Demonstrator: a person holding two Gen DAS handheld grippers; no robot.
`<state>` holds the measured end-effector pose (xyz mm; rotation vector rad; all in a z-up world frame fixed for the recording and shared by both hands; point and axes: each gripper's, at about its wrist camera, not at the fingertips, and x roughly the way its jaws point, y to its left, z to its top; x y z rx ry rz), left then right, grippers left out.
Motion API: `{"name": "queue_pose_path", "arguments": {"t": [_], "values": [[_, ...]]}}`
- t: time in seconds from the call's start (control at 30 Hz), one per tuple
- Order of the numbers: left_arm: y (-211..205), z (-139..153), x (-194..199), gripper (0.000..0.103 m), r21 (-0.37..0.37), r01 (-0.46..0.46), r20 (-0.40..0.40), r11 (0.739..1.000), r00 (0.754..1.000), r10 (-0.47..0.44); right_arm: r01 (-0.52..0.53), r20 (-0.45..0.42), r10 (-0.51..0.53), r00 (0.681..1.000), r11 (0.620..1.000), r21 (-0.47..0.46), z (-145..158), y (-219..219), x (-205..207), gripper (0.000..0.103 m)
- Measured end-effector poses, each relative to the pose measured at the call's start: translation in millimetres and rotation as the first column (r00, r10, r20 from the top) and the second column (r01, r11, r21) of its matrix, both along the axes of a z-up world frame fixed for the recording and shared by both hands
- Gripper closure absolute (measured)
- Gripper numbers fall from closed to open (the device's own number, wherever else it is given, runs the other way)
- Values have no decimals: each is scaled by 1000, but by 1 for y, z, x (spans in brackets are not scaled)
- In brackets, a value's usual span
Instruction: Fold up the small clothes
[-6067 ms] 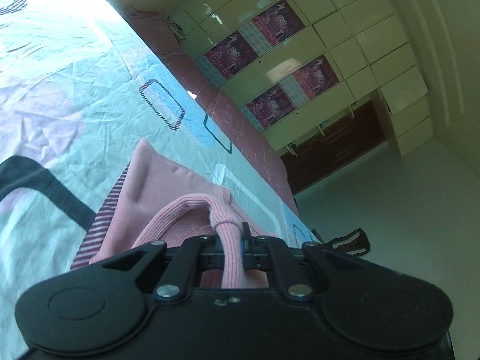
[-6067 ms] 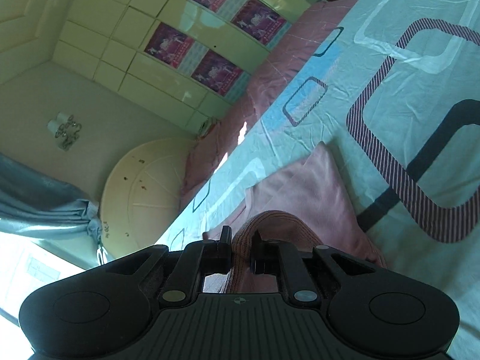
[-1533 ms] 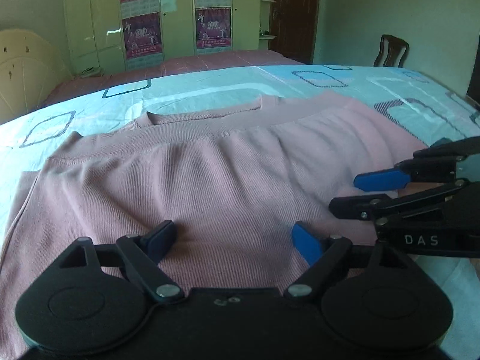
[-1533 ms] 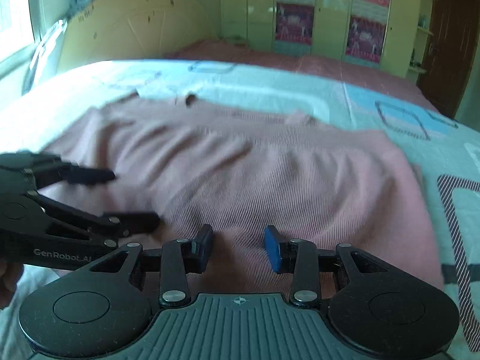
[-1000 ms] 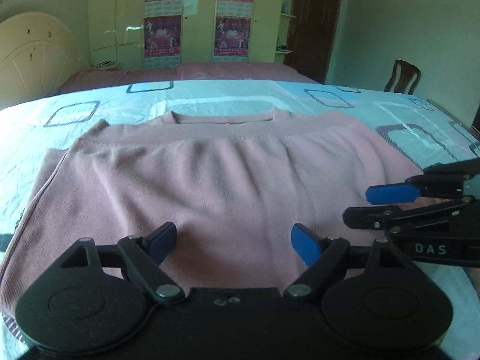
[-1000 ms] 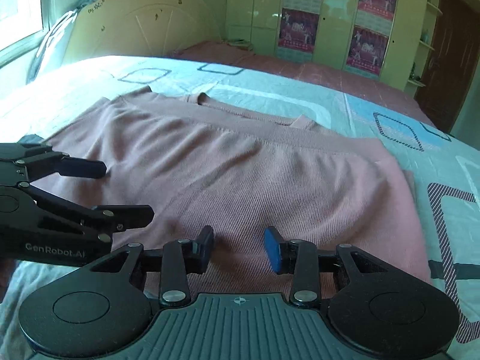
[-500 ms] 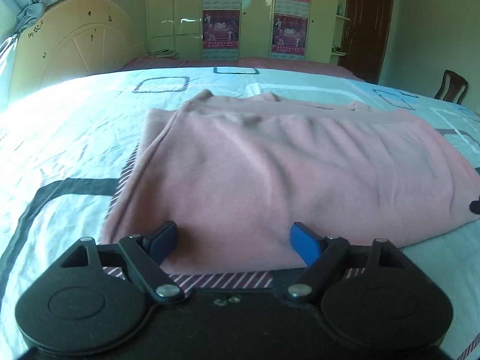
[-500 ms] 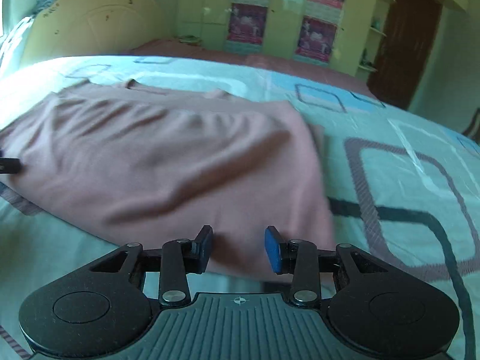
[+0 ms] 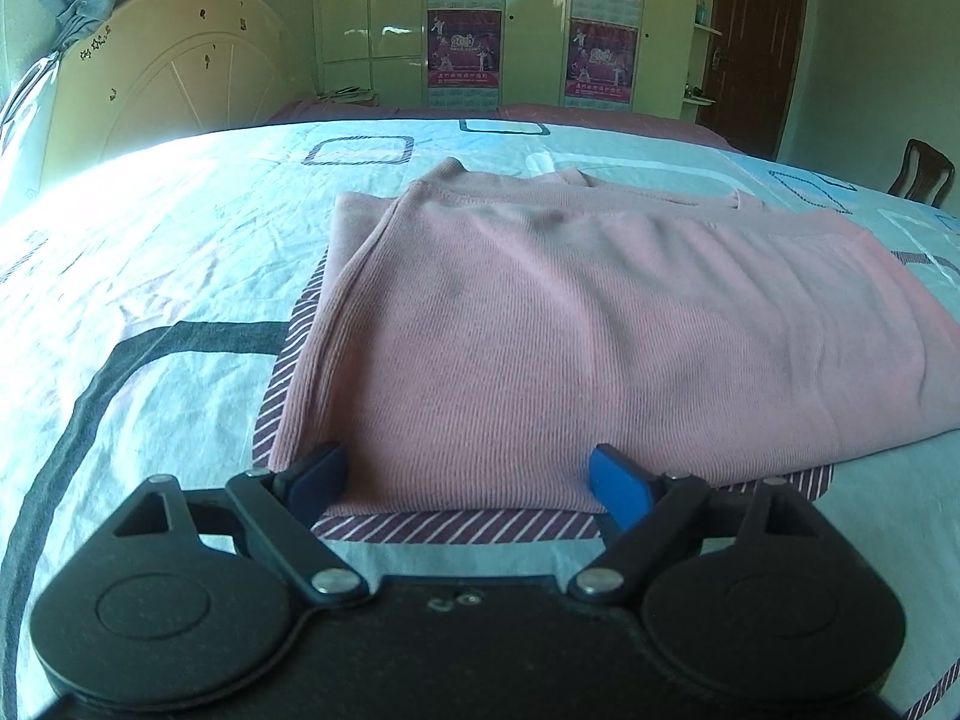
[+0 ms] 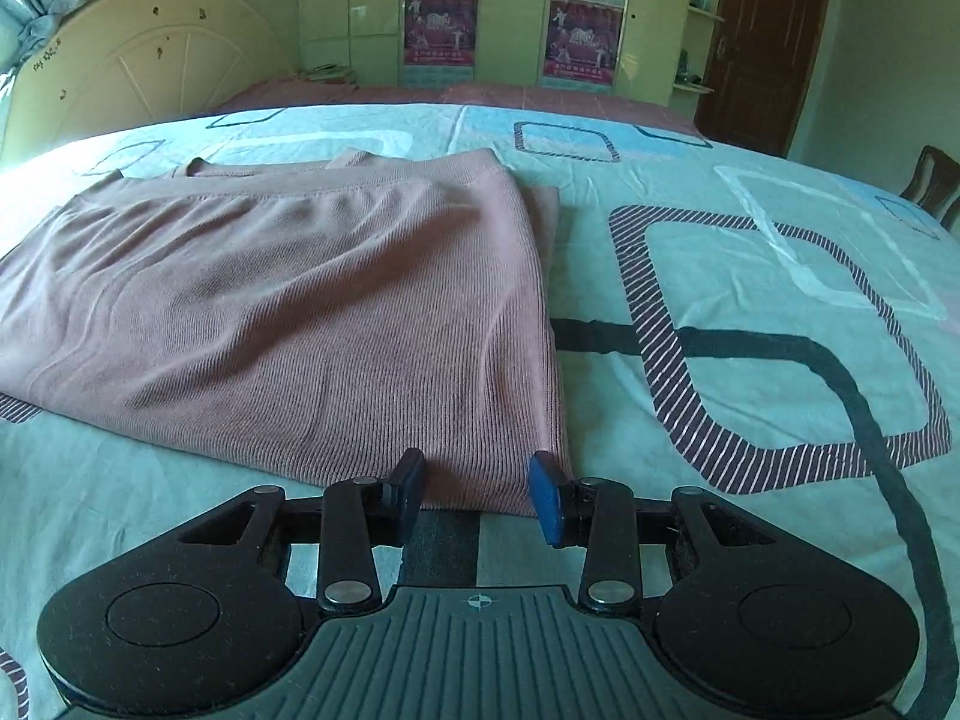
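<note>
Left gripper [image 9: 468, 477] gaping wide, right gripper [image 10: 478, 495] narrower, both holding nothing. Hovering at near corners of folded sweater [image 9: 600, 348]. Bedsheet [image 10: 750, 312] lying bare rightward.

both hand-held grippers released the pink sweater [image 9: 600, 324], now folded.

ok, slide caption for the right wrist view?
Open right gripper at the near corner of the folded pink top on the bedsheet.
</note>
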<state>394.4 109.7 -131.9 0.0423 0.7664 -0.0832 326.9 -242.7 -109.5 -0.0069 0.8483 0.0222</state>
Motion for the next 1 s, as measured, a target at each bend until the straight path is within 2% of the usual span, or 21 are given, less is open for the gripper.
{"name": "queue_pose_path", "arguments": {"t": [0.33, 0.4, 0.47, 0.53, 0.63, 0.67, 0.7, 0.73, 0.8, 0.9, 0.93, 1.0], "values": [[1, 3, 0, 15, 7, -4, -26, 1000, 1000, 4, 8, -4, -8, 1000, 1000, 20, 3, 0, 0, 66], [4, 3, -7, 13, 14, -13, -35, 1000, 999, 13, 5, -5, -5, 1000, 1000, 25, 5, -1, -1, 65], [10, 1, -14, 5, 54, -60, -62, 997, 996, 64, 0, -9, 0, 1000, 999, 37, 6, -2, -2, 61], [23, 5, -27, 6, 14, -103, -53, 995, 993, 103, 12, 21, -13, 1000, 999, 44, 16, 0, -8, 49], [43, 12, -45, 21, -120, -145, -43, 982, 989, 141, 14, 107, -24, 994, 996, 91, 34, 3, -18, 49], [50, 13, -46, 26, -194, -157, -47, 968, 987, 151, -2, 118, -13, 993, 993, 119, 38, 6, -17, 52], [55, 13, -45, 28, -256, -165, -53, 953, 986, 157, -29, 127, 12, 992, 990, 135, 42, 13, -15, 81], [61, 10, -41, 28, -351, -178, -66, 919, 984, 165, -51, 127, 34, 991, 990, 132, 45, 21, -10, 101], [69, 4, -30, 28, -482, -215, -88, 849, 976, 198, -88, 143, 68, 987, 986, 142, 50, 39, 0, 103], [73, -4, -14, 29, -587, -253, -98, 769, 965, 243, -132, 127, 108, 986, 972, 197, 52, 64, 21, 103], [74, -6, -7, 29, -616, -259, -96, 744, 962, 256, -145, 123, 122, 985, 967, 210, 52, 72, 28, 103], [76, -11, 3, 32, -646, -263, -86, 717, 958, 274, -172, 114, 151, 982, 961, 216, 50, 91, 41, 103]]}}
